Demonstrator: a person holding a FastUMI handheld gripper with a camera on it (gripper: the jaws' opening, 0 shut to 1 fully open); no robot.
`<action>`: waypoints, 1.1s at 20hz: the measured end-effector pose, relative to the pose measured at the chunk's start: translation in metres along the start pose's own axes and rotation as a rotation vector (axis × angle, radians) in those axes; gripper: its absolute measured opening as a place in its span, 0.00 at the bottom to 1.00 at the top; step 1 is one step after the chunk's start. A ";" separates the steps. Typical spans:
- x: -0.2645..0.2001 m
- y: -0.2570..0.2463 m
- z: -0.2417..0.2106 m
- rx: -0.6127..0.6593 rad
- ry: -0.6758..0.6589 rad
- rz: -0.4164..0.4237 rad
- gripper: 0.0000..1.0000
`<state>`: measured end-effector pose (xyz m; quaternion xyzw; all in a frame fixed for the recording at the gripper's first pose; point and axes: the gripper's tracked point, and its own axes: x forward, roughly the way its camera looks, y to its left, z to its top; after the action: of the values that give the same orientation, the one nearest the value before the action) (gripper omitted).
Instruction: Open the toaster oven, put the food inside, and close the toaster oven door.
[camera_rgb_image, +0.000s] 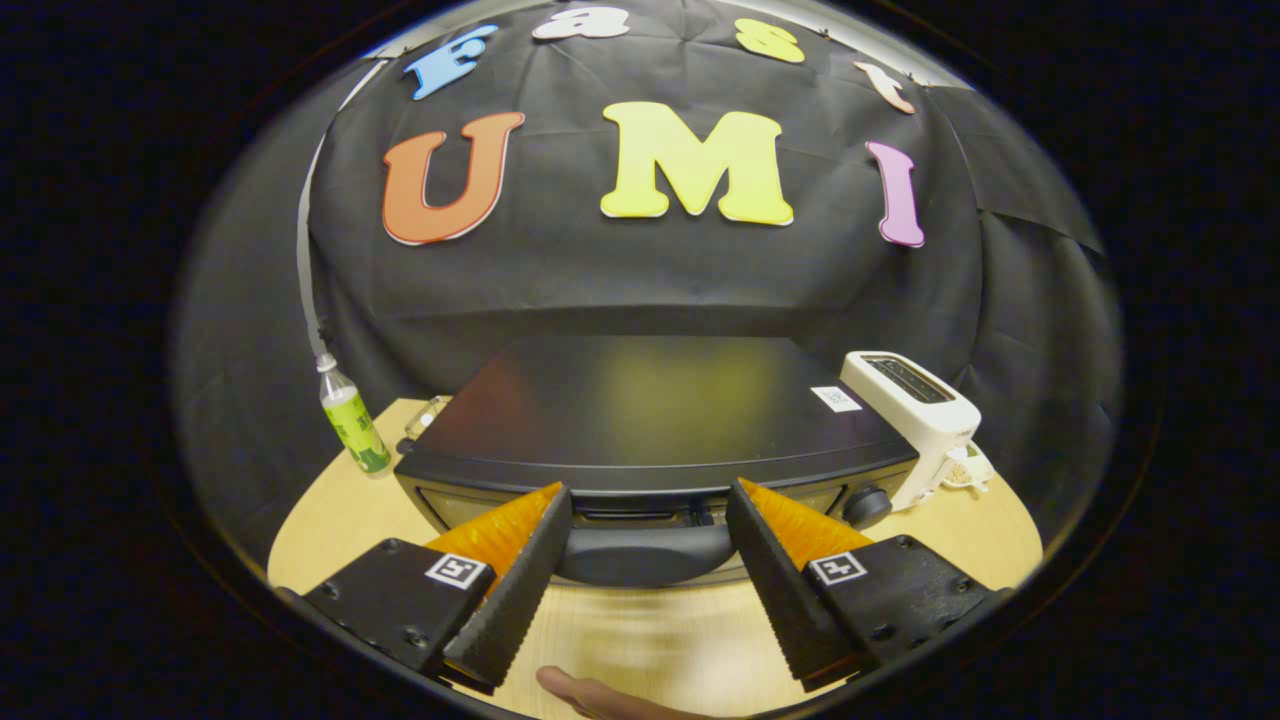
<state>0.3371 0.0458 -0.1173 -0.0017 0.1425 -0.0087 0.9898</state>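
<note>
A black toaster oven (650, 410) stands on the wooden table (330, 520), seen from above its front. Its door is closed, and the dark curved handle (645, 555) runs along the top of the door. My gripper (648, 500) is open, with one finger on each side of that handle and the tips close to the door's upper edge. Neither finger presses on the handle. The food is hidden from me.
A white slot toaster (920, 410) stands just right of the oven. A clear bottle with a green label (352, 420) stands at its left. A fingertip (590, 695) pokes in below, between my fingers, over the bare wood.
</note>
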 end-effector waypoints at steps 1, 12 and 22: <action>-0.004 0.000 0.000 0.002 -0.005 0.000 1.00; -0.030 -0.003 -0.025 -0.012 -0.039 0.029 1.00; -0.063 -0.009 -0.076 -0.039 0.063 0.025 1.00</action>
<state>0.2551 0.0382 -0.1725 -0.0192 0.1739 0.0065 0.9845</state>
